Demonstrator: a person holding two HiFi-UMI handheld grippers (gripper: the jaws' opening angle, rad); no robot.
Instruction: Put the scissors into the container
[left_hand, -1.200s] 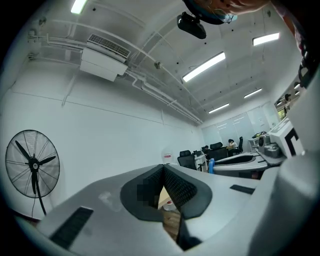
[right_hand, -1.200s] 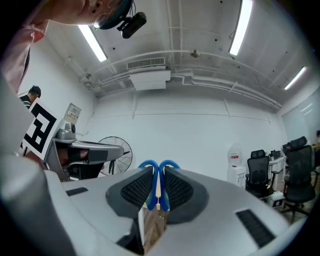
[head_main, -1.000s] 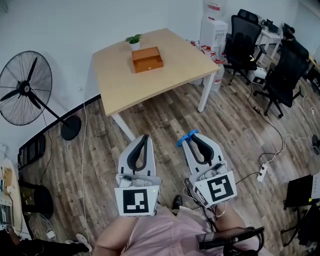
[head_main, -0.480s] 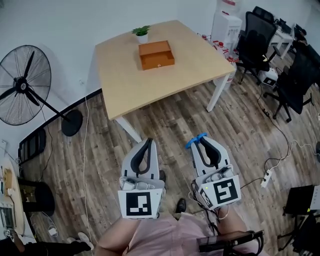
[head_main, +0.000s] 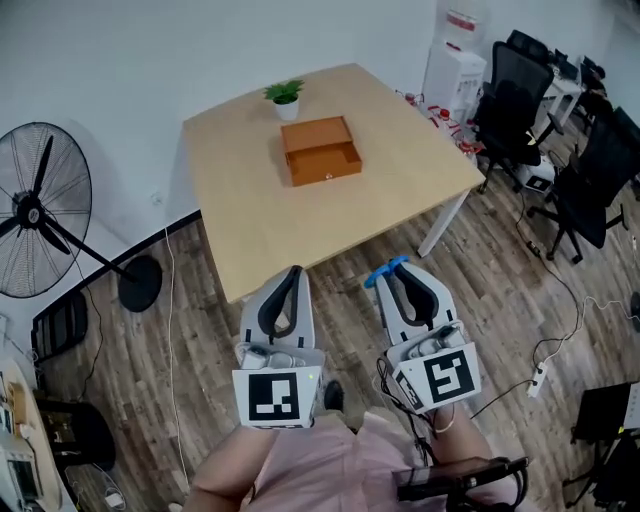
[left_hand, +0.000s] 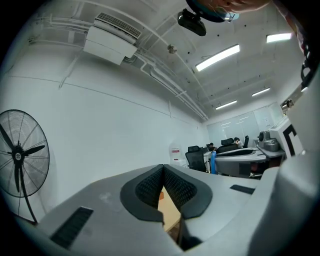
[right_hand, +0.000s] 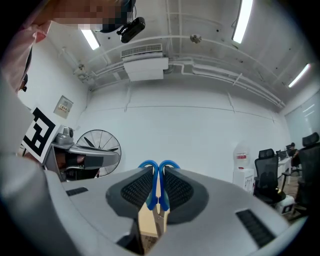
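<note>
An open orange-brown wooden container (head_main: 321, 150) sits on the light wooden table (head_main: 250, 215), well ahead of both grippers. My right gripper (head_main: 396, 272) is shut on the scissors (head_main: 382, 273), whose blue handles stick out past the fingertips. In the right gripper view those blue handles (right_hand: 151, 186) stand upright, pinched between the black pads, with the metal blades hanging below. My left gripper (head_main: 292, 272) is shut with nothing in it; its pads (left_hand: 150, 187) meet at the tip. Both grippers hover over the floor, just short of the table's near edge.
A small potted plant (head_main: 287, 98) stands behind the container. A standing fan (head_main: 35, 215) is at the left. Office chairs (head_main: 515, 95) and a water dispenser (head_main: 455, 60) lie to the right of the table. A power strip (head_main: 537, 380) and cables lie on the wood floor.
The table and container have drawn closer and lower in the head view. Both grippers keep the same pose, the right one still shut on the scissors.
</note>
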